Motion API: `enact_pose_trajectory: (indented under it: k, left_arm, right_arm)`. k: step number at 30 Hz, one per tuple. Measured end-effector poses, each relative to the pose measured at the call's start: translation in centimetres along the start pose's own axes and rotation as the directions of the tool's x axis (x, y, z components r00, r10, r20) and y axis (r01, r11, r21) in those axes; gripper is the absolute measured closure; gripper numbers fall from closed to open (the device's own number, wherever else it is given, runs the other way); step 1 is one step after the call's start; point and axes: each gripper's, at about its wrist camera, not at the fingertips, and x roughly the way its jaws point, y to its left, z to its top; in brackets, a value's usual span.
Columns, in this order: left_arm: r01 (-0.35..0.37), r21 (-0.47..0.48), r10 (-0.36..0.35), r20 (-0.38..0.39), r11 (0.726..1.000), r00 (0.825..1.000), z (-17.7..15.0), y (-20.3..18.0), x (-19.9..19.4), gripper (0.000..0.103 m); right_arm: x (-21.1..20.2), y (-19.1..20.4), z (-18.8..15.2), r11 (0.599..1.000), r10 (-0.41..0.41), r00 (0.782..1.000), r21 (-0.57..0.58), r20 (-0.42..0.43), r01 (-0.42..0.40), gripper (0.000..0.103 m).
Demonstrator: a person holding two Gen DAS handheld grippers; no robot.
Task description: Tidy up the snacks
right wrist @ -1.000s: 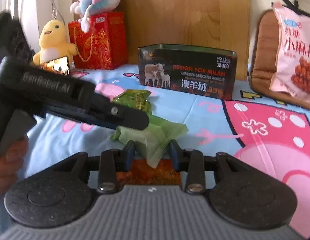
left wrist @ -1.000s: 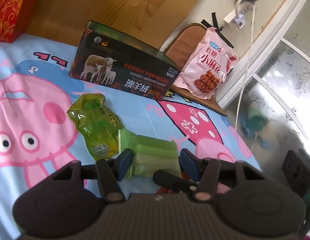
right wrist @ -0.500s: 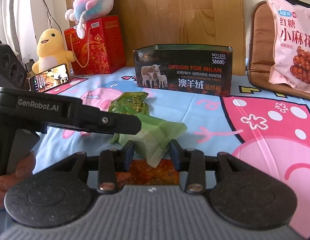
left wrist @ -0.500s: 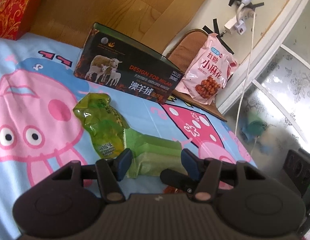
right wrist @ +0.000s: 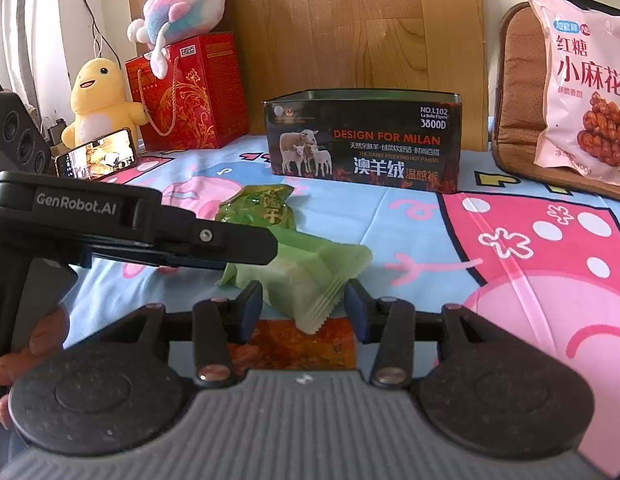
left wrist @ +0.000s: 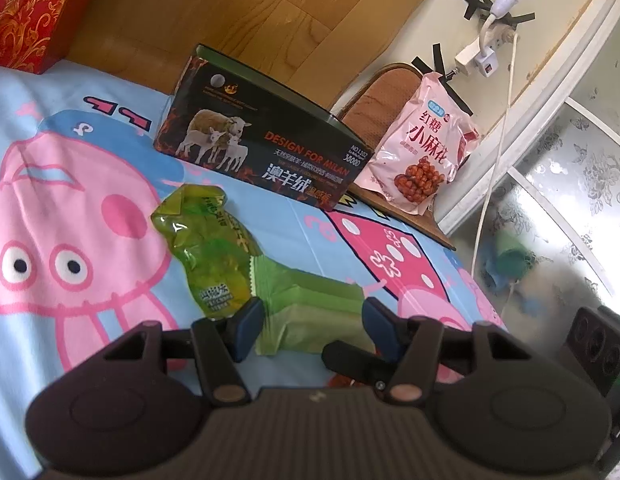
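A pale green wrapped snack (left wrist: 310, 312) (right wrist: 310, 276) lies on the cartoon sheet, between the open fingers of both grippers. My left gripper (left wrist: 312, 326) is open around one end. My right gripper (right wrist: 302, 306) is open around the crimped end. A shiny yellow-green packet (left wrist: 206, 248) (right wrist: 258, 210) lies just beyond it. An orange-red packet (right wrist: 294, 346) lies under the right gripper. A dark open box printed with sheep (left wrist: 262, 148) (right wrist: 366, 140) stands behind. A pink snack bag (left wrist: 422, 156) (right wrist: 586, 92) leans on a brown cushion.
The left gripper's black body (right wrist: 110, 232) crosses the right wrist view from the left. A red gift bag (right wrist: 186, 92), a yellow plush (right wrist: 98, 100), a pastel plush (right wrist: 182, 8) and a phone (right wrist: 94, 158) sit at the back left. A wooden headboard (right wrist: 350, 28) stands behind.
Both grippers stay open around the pale green snack. The views have shifted slightly; the snacks have not moved.
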Motion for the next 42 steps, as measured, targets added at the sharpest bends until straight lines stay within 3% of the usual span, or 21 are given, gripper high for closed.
enact_pose_trajectory:
  k: [8, 42]
  left_arm:
    - [-0.019, 0.050, 0.019, -0.005, 0.999, 1.000, -0.08, -0.57, 0.08, 0.046]
    - [-0.017, 0.055, 0.018, -0.006, 0.998, 1.000, -0.08, -0.65, 0.17, 0.044]
  right_arm:
    - [-0.03, 0.03, 0.00, 1.000, -0.001, 1.000, 0.000, 0.000, 0.001, 0.054]
    - [-0.04, 0.08, -0.04, 1.000, -0.001, 1.000, -0.001, 0.001, 0.001, 0.052]
